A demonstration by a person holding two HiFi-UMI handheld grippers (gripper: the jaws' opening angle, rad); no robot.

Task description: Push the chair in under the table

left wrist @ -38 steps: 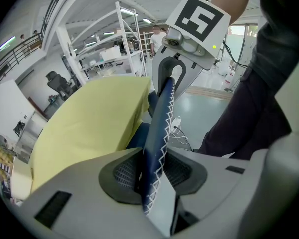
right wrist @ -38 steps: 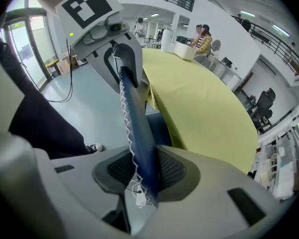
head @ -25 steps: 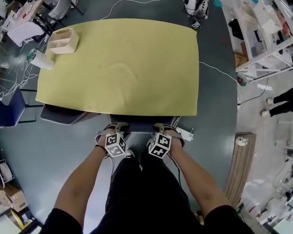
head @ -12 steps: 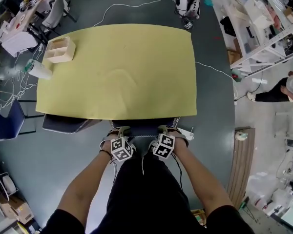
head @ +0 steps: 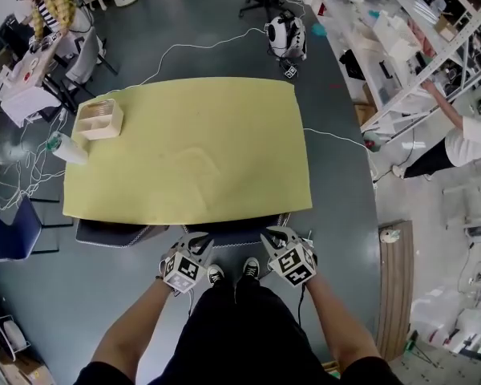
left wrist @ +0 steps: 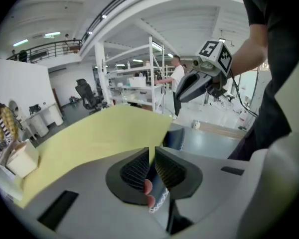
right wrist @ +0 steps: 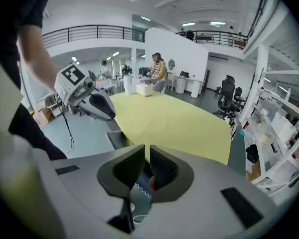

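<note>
A dark chair (head: 232, 231) with white stitching is tucked under the near edge of the yellow table (head: 184, 151); only its back edge shows. My left gripper (head: 194, 239) and right gripper (head: 277, 236) hang side by side above the floor, just short of that edge and off the chair. Both pairs of jaws have just been closing and now stand shut with nothing between them, as the left gripper view (left wrist: 151, 153) and the right gripper view (right wrist: 146, 156) show. Each gripper also sees the other: the right gripper (left wrist: 199, 81), the left gripper (right wrist: 89, 103).
A second dark chair (head: 104, 233) sits under the table's near left corner. A wooden box (head: 100, 119) and a white cup (head: 68, 149) stand on the table's left end. A blue chair (head: 12, 231) is at the left, a person (head: 465, 143) and shelving at the right.
Both grippers have come up off the chair's back edge and drawn back toward me. The chair stays under the table.
</note>
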